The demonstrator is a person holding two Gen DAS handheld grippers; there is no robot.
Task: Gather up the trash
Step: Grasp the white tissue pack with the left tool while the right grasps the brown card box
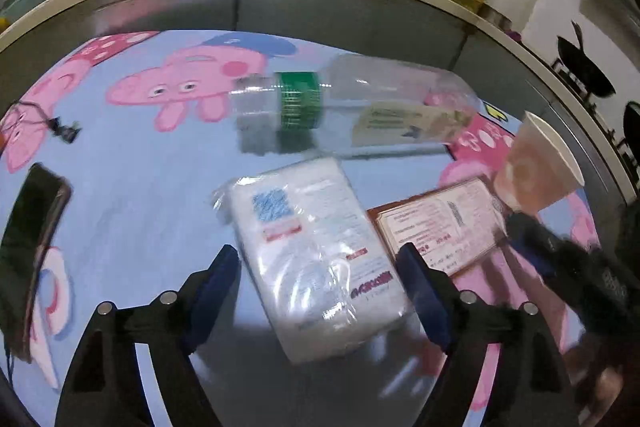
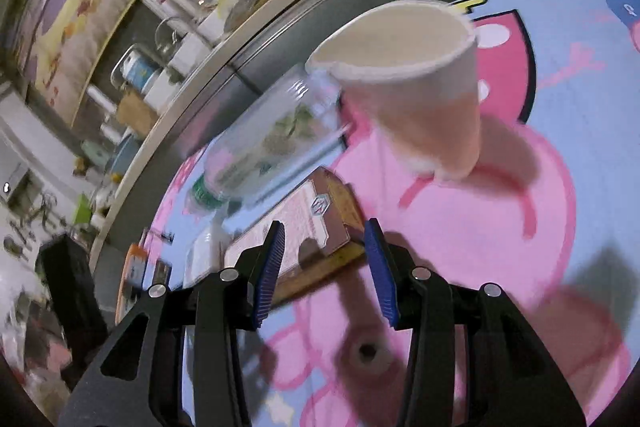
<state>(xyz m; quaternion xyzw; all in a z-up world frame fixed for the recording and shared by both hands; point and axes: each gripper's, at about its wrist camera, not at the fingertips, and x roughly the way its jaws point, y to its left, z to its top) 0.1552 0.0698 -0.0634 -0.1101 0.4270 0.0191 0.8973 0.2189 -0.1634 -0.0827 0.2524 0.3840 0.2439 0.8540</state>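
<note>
Trash: one bottle (image 1: 352, 107), one cup (image 1: 536, 167), one tissue pack (image 1: 316, 259).

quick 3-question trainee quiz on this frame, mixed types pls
1. True or false: the left tool is shut on the white plastic-wrapped tissue pack.
2. The clear plastic bottle with the green label band is: A upright, B lying on its side, C inside the cup.
3. Fill in: straight ahead of the right tool stands a pale paper ____.

Key: 1 false, it is open around the pack; 2 B; 3 cup.
</note>
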